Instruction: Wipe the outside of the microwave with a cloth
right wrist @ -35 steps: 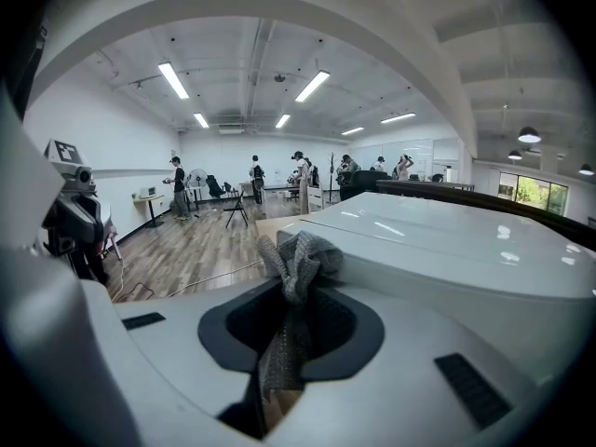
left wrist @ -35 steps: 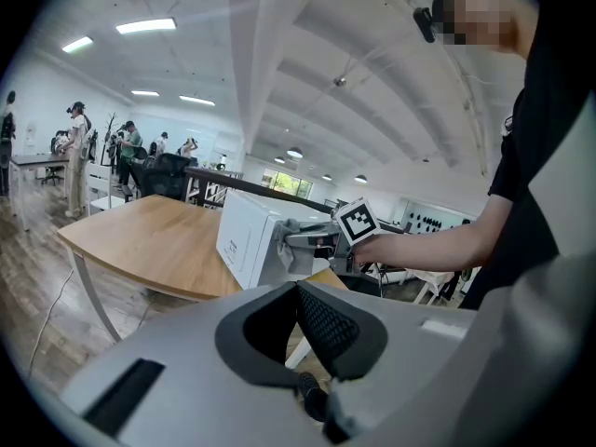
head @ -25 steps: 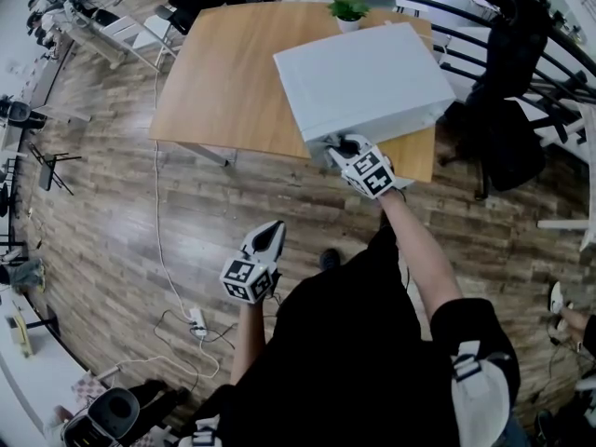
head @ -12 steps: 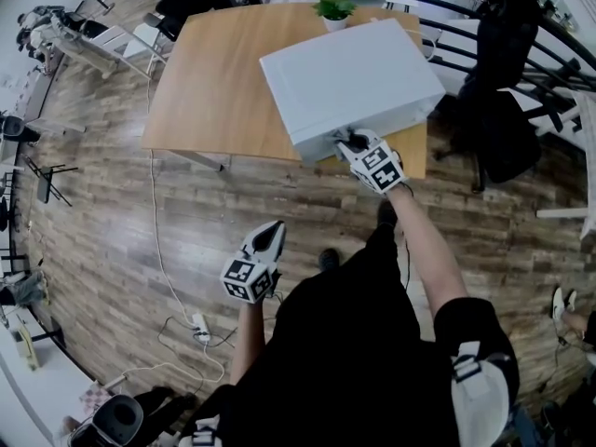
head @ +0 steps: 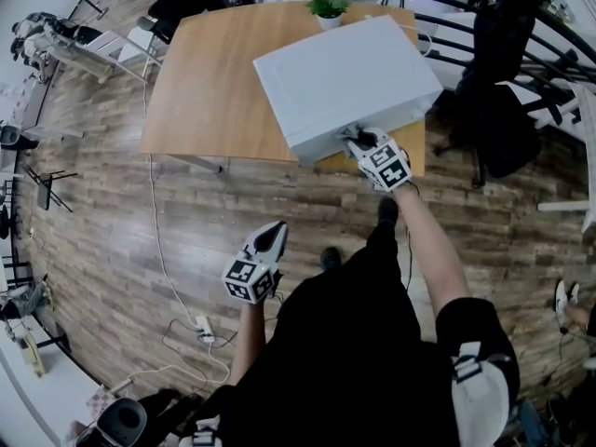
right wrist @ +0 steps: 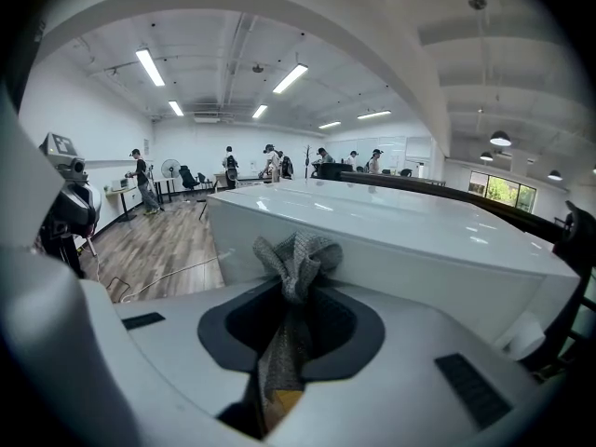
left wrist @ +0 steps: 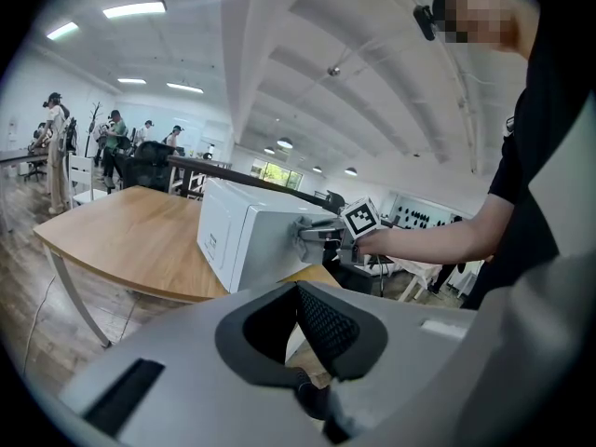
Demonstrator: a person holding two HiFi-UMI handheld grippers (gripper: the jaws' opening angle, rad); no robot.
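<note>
The white microwave (head: 345, 73) stands on the wooden table (head: 214, 82) near its right front edge. My right gripper (head: 360, 142) is shut on a grey cloth (right wrist: 296, 254) and presses its bunched end against the microwave's (right wrist: 419, 240) near side wall, close under the top edge. The left gripper view shows that cloth (left wrist: 300, 234) against the wall from the side. My left gripper (head: 272, 235) hangs low over the floor, well short of the table. Its jaws are shut with nothing between them.
A small potted plant (head: 328, 9) sits at the table's far edge behind the microwave. A black curved railing (head: 521, 54) and a chair draped in black (head: 498, 128) stand to the right. A cable and power strip (head: 200, 329) lie on the wood floor at lower left.
My right gripper has slid the cloth to the right along the microwave's near side. The left gripper has stayed in place.
</note>
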